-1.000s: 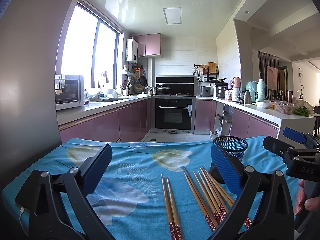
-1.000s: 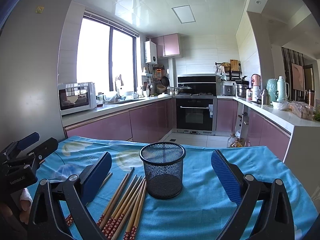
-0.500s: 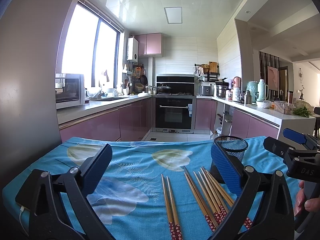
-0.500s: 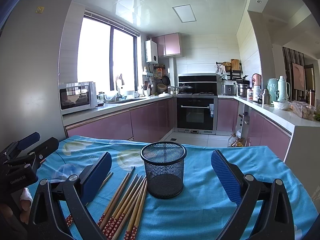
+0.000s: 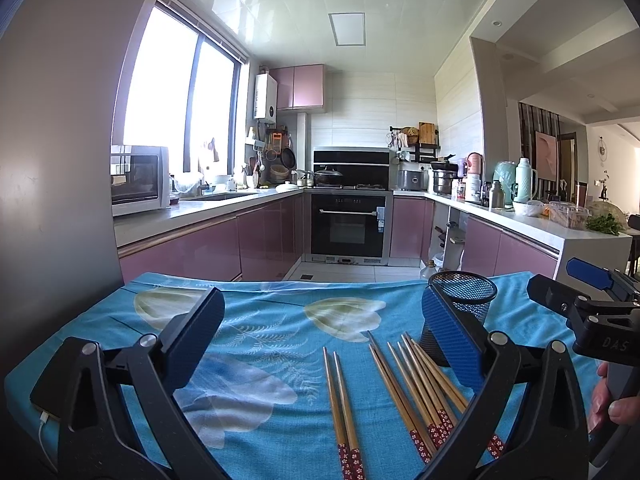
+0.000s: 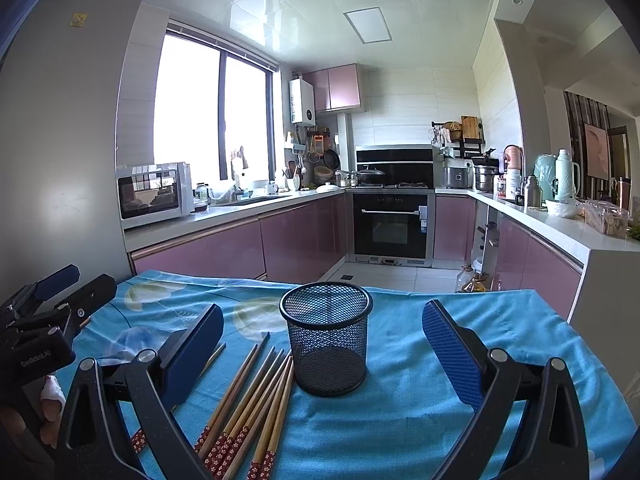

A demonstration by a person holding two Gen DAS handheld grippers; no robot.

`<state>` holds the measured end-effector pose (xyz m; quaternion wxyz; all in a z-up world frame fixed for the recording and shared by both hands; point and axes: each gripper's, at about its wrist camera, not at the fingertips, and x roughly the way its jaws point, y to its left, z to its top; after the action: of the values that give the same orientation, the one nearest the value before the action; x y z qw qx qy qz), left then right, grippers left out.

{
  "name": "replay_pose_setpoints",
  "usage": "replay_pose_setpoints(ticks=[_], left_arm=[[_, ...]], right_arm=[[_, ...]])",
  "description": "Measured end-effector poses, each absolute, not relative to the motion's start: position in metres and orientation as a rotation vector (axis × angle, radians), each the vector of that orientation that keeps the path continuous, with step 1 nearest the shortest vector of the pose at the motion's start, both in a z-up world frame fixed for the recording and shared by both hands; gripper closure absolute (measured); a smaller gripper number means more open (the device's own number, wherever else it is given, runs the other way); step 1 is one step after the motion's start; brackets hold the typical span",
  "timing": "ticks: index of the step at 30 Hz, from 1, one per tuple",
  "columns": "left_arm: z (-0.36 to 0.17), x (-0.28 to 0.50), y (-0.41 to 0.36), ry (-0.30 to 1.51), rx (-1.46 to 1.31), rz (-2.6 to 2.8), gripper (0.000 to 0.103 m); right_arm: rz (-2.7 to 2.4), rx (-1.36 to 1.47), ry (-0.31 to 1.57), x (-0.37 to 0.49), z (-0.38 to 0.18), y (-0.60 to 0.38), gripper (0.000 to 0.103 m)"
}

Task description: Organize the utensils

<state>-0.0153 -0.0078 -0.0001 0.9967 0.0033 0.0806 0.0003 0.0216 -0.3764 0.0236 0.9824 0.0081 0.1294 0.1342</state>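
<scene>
Both pairs of jaws stand wide apart and hold nothing: the left gripper (image 5: 320, 336) hovers over the blue cloth-covered surface (image 5: 260, 312), and the right gripper (image 6: 322, 346) does the same further right. By my reading, the organizing has not begun. Going from the left, a separate pair of brown wooden chopsticks with red flower-patterned ends (image 5: 342, 404) lies flat on the cloth, pointing away from the camera. Just to its right, a loose bundle of like chopsticks (image 5: 416, 388) lies fanned out, its tips close to the foot of the black wire-mesh cylindrical holder (image 6: 326, 344). That holder stands upright, and what shows through the mesh and over its rim looks empty. What remains, it seems, is everything: each chopstick has to be gathered, lifted and stood in the holder.
</scene>
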Motion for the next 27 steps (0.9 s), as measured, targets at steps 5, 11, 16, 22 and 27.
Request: replay_pose_setpoints(ticks=[5,11,16,22,27], left_arm=[[-0.0002,-0.0151,-0.0073,0.162,0.006,0.001,0.006],[-0.0013,-0.0153,-0.0088,0.164,0.008,0.003,0.006],[-0.0017,-0.0153,-0.0091,0.168,0.006,0.004,0.006],[-0.0028,-0.0160,-0.0099,0.175,0.005,0.006,0.006],[-0.0032,-0.0165,-0.0101,0.180,0.003,0.006,0.006]], right_arm=[[0.269,0.015,0.260,0.0222,0.0236,-0.3761,0.007],[0.268,0.018,0.264,0.0232,0.0222,-0.3755,0.007],[0.269,0.020,0.264,0.0235,0.0219,-0.3766,0.007],[0.269,0.022,0.267,0.0238,0.0216,-0.3766,0.007],[0.270,0.024,0.268,0.0242,0.0219,-0.3785,0.007]])
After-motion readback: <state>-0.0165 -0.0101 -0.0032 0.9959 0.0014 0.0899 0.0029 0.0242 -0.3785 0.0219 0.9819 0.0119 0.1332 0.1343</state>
